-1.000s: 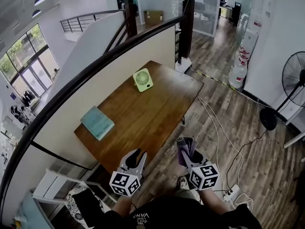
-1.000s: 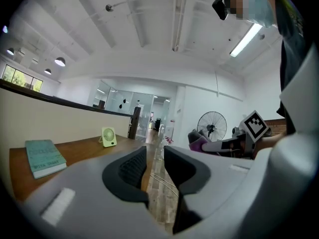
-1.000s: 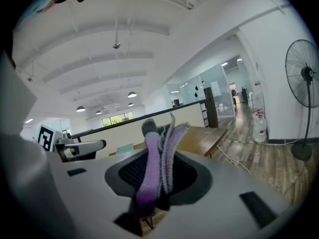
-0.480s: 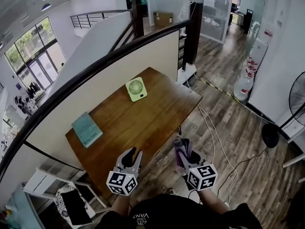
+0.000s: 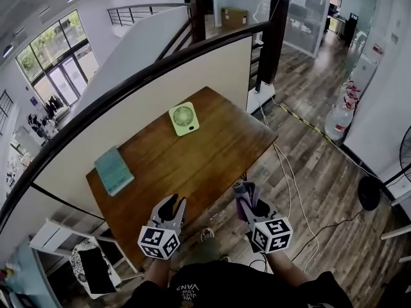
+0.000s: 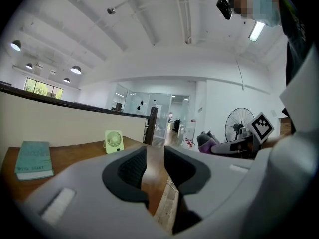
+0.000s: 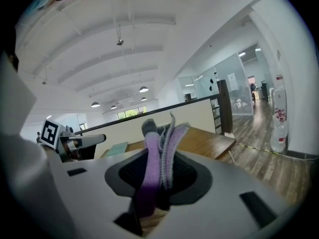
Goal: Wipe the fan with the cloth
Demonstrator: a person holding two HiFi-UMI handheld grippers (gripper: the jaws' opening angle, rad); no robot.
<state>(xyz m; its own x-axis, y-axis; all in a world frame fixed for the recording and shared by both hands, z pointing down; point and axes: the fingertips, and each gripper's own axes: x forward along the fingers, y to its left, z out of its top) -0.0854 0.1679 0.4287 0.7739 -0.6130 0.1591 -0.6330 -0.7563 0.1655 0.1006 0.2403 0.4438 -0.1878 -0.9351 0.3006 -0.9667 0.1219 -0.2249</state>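
Overall, one curved partition wall (image 5: 148, 117) with a dark rail bounds the scene, and one wooden table (image 5: 199, 159) stands against it on a plank floor (image 5: 321, 185). One white cable (image 5: 290, 172) runs across the floor to the right of the table. One large water bottle (image 5: 338, 120) stands further right, by the far wall.

Two grippers are in view, both at the table's near edge. The left gripper (image 5: 169, 204) hovers over that edge; its jaws stand apart with nothing between them, and the table shows through the gap in the left gripper view. The right gripper (image 5: 248, 201) hangs just off the near corner, above the floor, jaws clamped on one purple cloth (image 5: 243, 196), whose folds stick out past the fingertips.

One teal book (image 5: 113, 170) lies flat at the table's left end. One small green fan (image 5: 183, 118) stands upright at the far edge, near the partition, well apart from the book and from both grippers. Bare tabletop lies between the grippers and the fan.
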